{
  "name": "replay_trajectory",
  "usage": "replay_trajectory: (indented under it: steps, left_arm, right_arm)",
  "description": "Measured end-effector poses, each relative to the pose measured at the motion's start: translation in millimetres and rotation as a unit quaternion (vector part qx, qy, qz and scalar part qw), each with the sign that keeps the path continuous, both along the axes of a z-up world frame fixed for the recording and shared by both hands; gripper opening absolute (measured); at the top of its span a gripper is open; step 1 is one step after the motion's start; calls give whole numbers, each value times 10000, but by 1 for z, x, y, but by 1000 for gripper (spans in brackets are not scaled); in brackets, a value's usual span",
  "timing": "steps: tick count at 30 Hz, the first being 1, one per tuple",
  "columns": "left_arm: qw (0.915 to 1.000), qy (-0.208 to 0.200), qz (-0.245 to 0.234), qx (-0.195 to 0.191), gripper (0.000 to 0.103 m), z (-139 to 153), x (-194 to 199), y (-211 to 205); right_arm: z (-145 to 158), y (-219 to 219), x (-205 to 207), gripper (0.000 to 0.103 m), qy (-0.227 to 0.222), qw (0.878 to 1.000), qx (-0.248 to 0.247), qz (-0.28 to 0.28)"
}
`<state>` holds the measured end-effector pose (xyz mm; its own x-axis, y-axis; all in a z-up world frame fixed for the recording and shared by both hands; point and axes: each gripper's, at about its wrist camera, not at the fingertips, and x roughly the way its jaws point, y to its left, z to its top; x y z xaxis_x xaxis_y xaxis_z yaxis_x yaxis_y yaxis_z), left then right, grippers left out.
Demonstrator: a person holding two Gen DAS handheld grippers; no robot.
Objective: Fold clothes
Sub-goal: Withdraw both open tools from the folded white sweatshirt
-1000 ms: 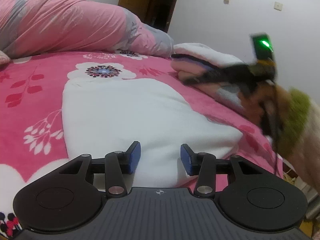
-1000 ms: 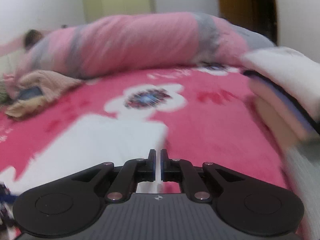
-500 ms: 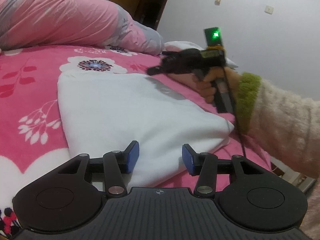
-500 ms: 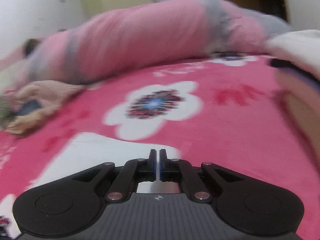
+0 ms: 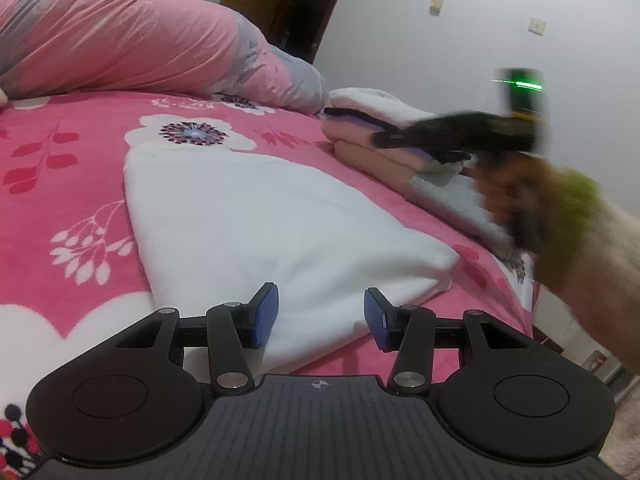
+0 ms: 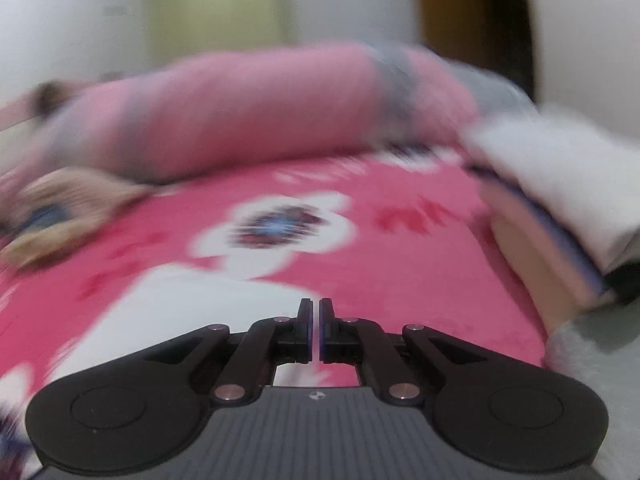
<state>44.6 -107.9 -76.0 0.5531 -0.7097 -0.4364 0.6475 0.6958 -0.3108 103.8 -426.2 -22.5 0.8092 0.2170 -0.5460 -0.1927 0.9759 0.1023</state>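
Note:
A folded white garment (image 5: pixel 272 220) lies flat on the pink flowered bedspread (image 5: pixel 60 184). My left gripper (image 5: pixel 318 316) is open and empty, its blue pads just above the garment's near edge. My right gripper (image 6: pixel 314 330) is shut with nothing between its fingers; it hovers over the bedspread, right of the garment's far corner (image 6: pixel 180 300). In the left wrist view the right gripper (image 5: pixel 380 138) shows blurred in the air at the right, held by a hand in a green-cuffed sleeve.
A stack of folded clothes (image 5: pixel 384 148) sits at the bed's right edge and shows in the right wrist view (image 6: pixel 560 208). A rolled pink and grey quilt (image 5: pixel 140 40) lies along the back. A beige crumpled garment (image 6: pixel 60 208) lies far left.
The right gripper has pulled back to the right, off the white garment and toward the stack. The left gripper has stayed open at the near edge.

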Motion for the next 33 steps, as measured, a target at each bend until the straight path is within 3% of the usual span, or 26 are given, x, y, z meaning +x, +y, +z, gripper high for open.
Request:
replay_trajectory:
  steps: [4, 6, 8, 12, 14, 18, 20, 22, 25, 29, 33]
  left_arm:
    - [9997, -81, 33, 245, 48, 3, -9, -1]
    - [9993, -84, 44, 362, 48, 2, -14, -1]
    - [9988, -92, 74, 465, 48, 2, -20, 1]
    - [9986, -163, 81, 495, 48, 8, -33, 10]
    - [9987, -214, 55, 454, 48, 12, -35, 11]
    - [9979, -444, 43, 478, 48, 19, -37, 2]
    - [9978, -501, 17, 436, 49, 19, -36, -2]
    - [9982, -281, -23, 535, 50, 10, -29, -5]
    - [9979, 12, 47, 645, 49, -5, -27, 0]
    - [9984, 182, 88, 527, 49, -4, -33, 14]
    - [9992, -3, 134, 367, 49, 12, -44, 28]
  right_arm:
    - [21, 30, -78, 0, -348, 9952, -198, 891]
    - [-5, 42, -87, 0, 129, 9946, -614, 831]
    - [-28, 41, -96, 0, 336, 9895, -1301, 538]
    - [-8, 14, -113, 1, 171, 9879, -1389, -676]
    - [5, 17, -120, 1, -93, 9889, -1261, -786]
    - [6, 57, -121, 1, -380, 9964, -758, 0]
    - [-8, 75, -115, 0, -229, 9958, -844, 254]
    - [-33, 77, -116, 0, 189, 9969, -738, 208]
    - [-35, 63, -132, 0, 261, 9994, -219, -14]
    - [-17, 71, -141, 1, 307, 9977, -595, -87]
    - [-1, 75, -136, 1, -200, 9975, -658, 152]
